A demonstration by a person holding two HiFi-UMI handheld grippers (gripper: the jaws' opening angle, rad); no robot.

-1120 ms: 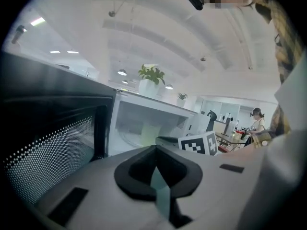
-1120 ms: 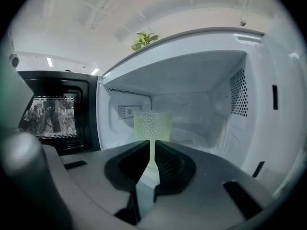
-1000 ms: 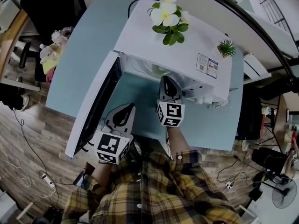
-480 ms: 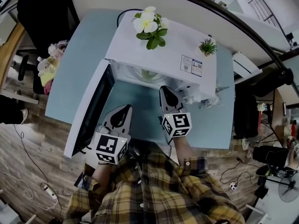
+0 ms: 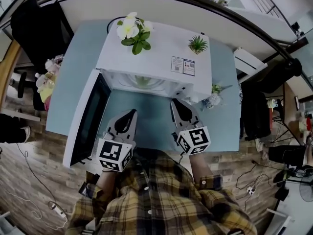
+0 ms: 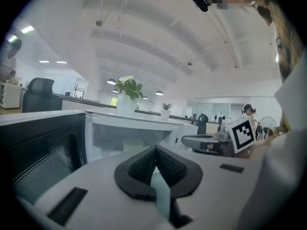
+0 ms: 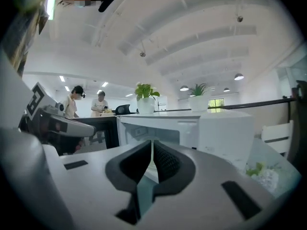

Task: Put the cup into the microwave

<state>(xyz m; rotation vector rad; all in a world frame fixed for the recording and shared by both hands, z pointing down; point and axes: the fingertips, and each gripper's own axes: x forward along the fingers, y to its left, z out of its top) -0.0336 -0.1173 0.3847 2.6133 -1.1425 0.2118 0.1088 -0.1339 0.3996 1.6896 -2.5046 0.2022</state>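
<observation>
A white microwave (image 5: 156, 53) stands on a pale blue table (image 5: 73, 72), and its door (image 5: 85, 119) is swung wide open to the left. On its top are a potted plant with white flowers (image 5: 132, 29) and a smaller green plant (image 5: 197, 44). A little plant in a vase (image 5: 213, 98) stands on the table just beside the microwave's right front corner.

The person in the plaid shirt (image 5: 161, 199) holds both grippers out in front of the open microwave, side by side and apart from each other. The left gripper (image 5: 129, 114) is near the open door, and its jaws are closed together with nothing between them. The right gripper (image 5: 177, 104) is near the microwave's front right, and its jaws are likewise pressed together and empty. Neither tip reaches inside the microwave.

Inside the microwave, seen from the left gripper view, sits a pale, rounded shape that looks like the cup (image 6: 130, 145). It is hazy behind the jaws, so I can't be sure of it. It stands towards the middle of the floor of the microwave, clear of both grippers.
</observation>
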